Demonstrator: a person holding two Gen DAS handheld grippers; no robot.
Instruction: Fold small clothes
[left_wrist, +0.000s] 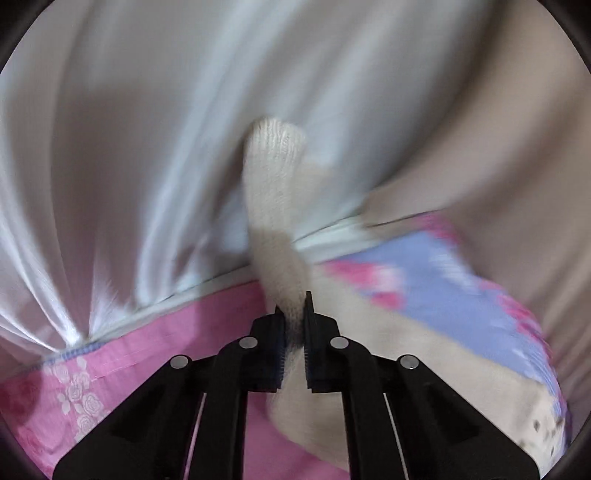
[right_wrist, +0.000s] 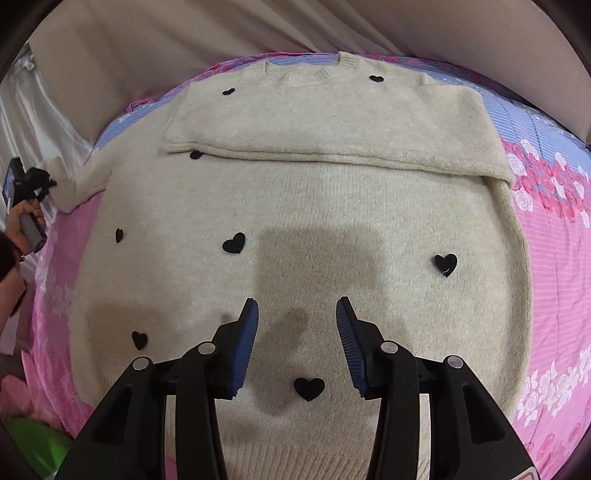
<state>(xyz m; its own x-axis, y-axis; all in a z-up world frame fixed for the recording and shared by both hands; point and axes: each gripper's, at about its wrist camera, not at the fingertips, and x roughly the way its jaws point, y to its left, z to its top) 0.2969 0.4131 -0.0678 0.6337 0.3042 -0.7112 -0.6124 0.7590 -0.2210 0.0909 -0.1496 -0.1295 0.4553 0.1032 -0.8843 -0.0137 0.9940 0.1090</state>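
A cream knit sweater (right_wrist: 303, 206) with small black hearts lies flat on a pink and blue floral bedsheet (right_wrist: 554, 266). Its right sleeve (right_wrist: 332, 125) is folded across the chest. My right gripper (right_wrist: 297, 314) hovers open over the lower body of the sweater, nothing between its fingers. My left gripper (left_wrist: 294, 317) is shut on the cuff of the left sleeve (left_wrist: 275, 192), which stands up from the jaws. In the right wrist view that left gripper (right_wrist: 48, 182) shows at the far left edge, with the sleeve end (right_wrist: 70, 184) in it.
White curtain (left_wrist: 147, 147) hangs behind the bed's edge. A beige wall or headboard (right_wrist: 184, 37) runs past the sweater's collar. A person's hand (right_wrist: 22, 221) holds the left gripper's handle. Something green (right_wrist: 33, 446) lies at the lower left.
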